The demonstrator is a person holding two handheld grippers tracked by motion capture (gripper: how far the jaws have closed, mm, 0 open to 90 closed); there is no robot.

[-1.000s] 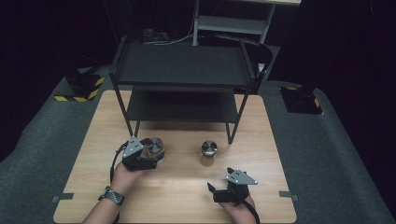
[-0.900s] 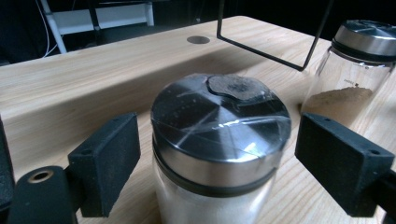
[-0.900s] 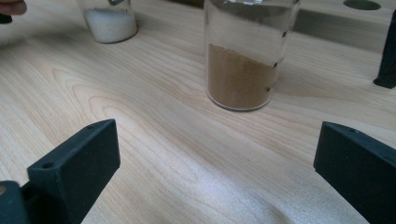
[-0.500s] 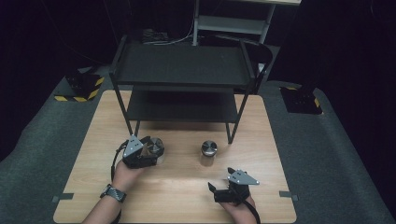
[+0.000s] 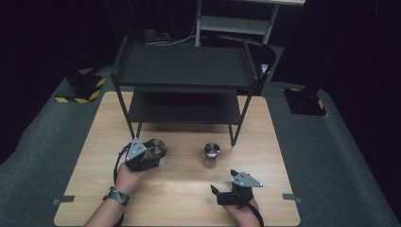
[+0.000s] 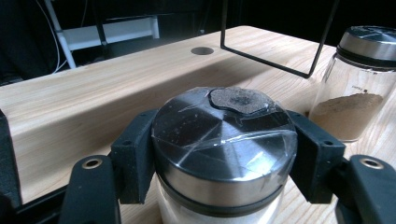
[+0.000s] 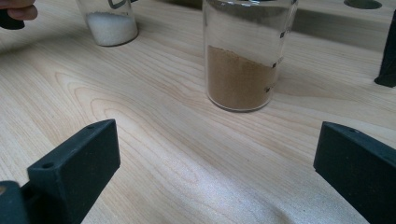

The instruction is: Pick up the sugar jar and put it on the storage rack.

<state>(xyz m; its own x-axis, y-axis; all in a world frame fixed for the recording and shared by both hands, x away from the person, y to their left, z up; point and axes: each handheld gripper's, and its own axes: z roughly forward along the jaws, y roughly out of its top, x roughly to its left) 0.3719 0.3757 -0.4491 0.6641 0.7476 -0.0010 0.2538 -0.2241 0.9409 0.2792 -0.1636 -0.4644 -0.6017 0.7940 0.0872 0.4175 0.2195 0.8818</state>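
In the high view we see the left gripper (image 5: pixel 152 153) at about eight o'clock on the wooden table (image 5: pixel 184 198), its jaws closed around the white-powder jar (image 5: pixel 156 150), which stands upright on the wood just in front of the black shelf rack (image 5: pixel 183 71). In the left gripper view the two black jaws press against the steel lid (image 6: pixel 224 144) from either side (the lid is covered with clear tape and carries a dark patch near its far edge), and white powder shows through the glass below the lid.

The brown-powder jar (image 5: pixel 211 153) stands upright near the table's centre, at three o'clock from the held jar and apart from it. In the left gripper view it shows at two o'clock (image 6: pixel 359 84), close to the rack's thin black leg.

The right gripper (image 5: pixel 221 191) rests low at five o'clock on the table, with its jaws spread wide and nothing between them. In the right gripper view the brown-powder jar (image 7: pixel 245 56) stands at twelve o'clock, ahead of the open jaws and not touching them, while the white-powder jar (image 7: pixel 109 21) appears at eleven o'clock, farther off.
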